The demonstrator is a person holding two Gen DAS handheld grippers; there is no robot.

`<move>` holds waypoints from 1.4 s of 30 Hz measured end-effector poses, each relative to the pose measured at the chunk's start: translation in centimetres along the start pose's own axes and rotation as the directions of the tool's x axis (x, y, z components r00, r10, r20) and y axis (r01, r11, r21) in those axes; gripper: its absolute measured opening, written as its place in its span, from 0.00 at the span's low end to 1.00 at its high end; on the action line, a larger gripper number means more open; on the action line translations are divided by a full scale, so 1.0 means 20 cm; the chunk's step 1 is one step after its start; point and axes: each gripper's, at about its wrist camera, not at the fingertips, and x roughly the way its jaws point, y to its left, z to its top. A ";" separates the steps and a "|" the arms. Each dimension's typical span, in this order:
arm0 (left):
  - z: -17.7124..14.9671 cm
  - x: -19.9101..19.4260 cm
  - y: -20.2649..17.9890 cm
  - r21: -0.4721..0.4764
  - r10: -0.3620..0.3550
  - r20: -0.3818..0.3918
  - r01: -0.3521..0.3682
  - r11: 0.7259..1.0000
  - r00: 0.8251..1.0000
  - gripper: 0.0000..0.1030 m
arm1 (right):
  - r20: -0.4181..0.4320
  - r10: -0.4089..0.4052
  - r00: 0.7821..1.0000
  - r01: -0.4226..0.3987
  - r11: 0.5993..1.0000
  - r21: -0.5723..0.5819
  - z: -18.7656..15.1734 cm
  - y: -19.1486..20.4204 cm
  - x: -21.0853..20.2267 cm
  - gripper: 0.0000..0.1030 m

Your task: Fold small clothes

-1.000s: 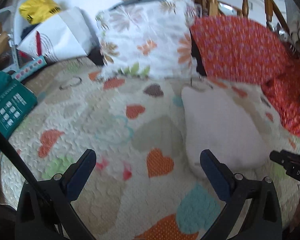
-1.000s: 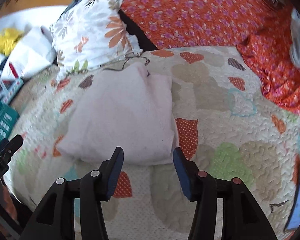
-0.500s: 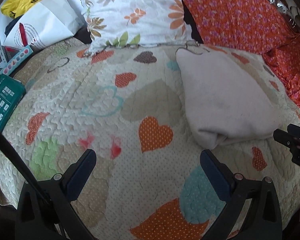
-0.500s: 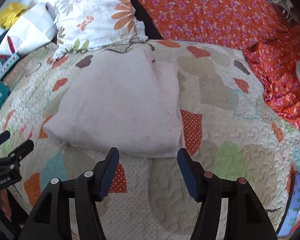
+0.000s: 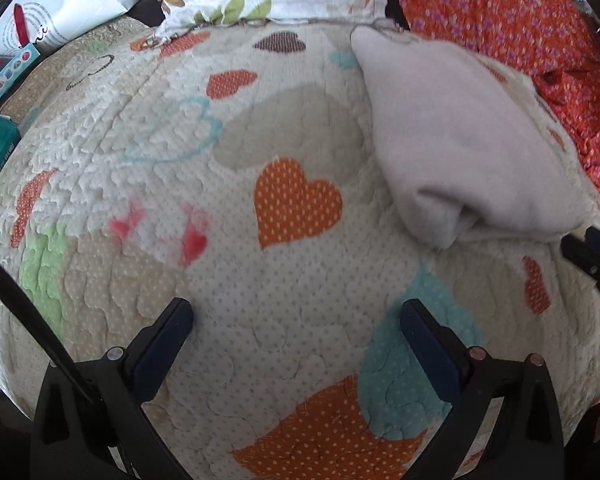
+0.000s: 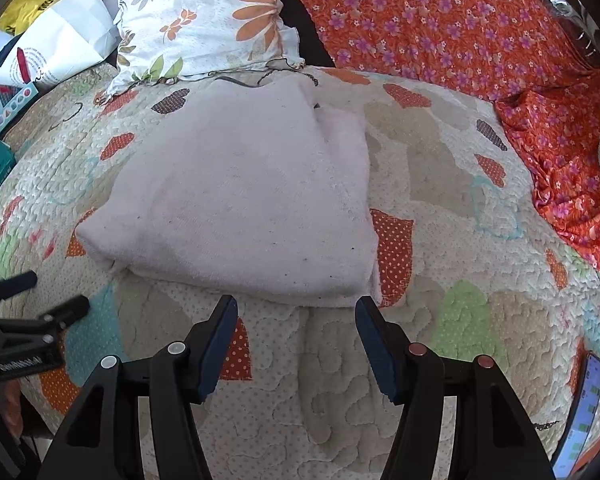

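The pale pink garment (image 6: 244, 200) lies on the heart-print quilt (image 6: 460, 312), already doubled over into a thick, roughly square pad, its near edge just beyond our right gripper (image 6: 296, 310) and its far end close to the floral pillow (image 6: 204, 20). In the left wrist view the same garment (image 5: 460, 132) sits off to the right, its near corner showing rolled layers with a small open pocket between them. Our right gripper stands open and empty, fingers to either side of the near hem but not touching it; our left gripper (image 5: 296, 320) is also spread wide and empty, over bare quilt well to the side of the cloth. We judge the main risk to be a partial pinch: the fabric looks like soft, napped fleece or terry, thick and springy, so closing on the hem could catch only the top layer and peel the fold open, or drag the puffy quilt up with it. The loose corner nearest our left gripper could also slump and unroll if we lift unevenly from one side. The quilt is stitched into bumpy, cushioned ripples, which gives little firm backing to press against. Behind it, the orange flowered cloth (image 6: 440, 20) drapes in thin, crumpled folds, and a white paper bag (image 6: 60, 48) stands stiff and creased at the far left.
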 end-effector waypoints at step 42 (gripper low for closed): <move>0.00 -0.24 -0.02 -0.026 0.044 0.222 -0.039 0.999 0.974 1.00 | -0.058 -0.186 0.981 0.187 0.982 0.003 -0.01 -0.09 0.03 0.66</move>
